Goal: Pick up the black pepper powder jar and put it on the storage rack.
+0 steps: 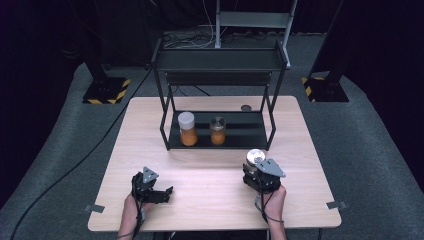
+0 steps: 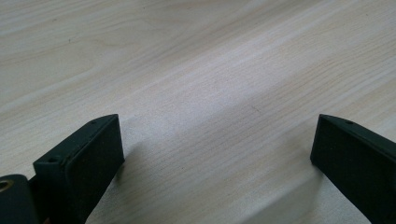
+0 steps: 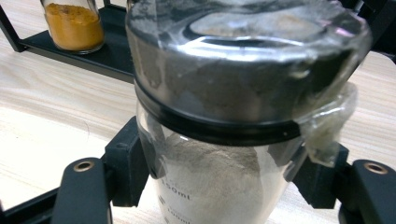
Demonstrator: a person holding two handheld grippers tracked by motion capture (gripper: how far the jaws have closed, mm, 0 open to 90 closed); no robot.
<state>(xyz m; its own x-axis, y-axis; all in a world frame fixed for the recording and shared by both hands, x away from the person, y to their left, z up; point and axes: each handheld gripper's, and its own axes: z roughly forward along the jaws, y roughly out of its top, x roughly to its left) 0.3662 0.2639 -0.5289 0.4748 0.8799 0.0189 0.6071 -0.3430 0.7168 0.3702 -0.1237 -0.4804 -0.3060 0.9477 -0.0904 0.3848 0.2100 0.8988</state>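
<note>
Jar (image 3: 219, 140) of grey powder sits clamped in our right gripper (image 1: 257, 172) at the table's (image 1: 210, 200) near right, short of the black rack (image 1: 220, 135). Two orange jars (image 1: 188, 129) already stand there; ours remains to shelve. Our left gripper (image 1: 152, 192) rests spread and empty.
</note>
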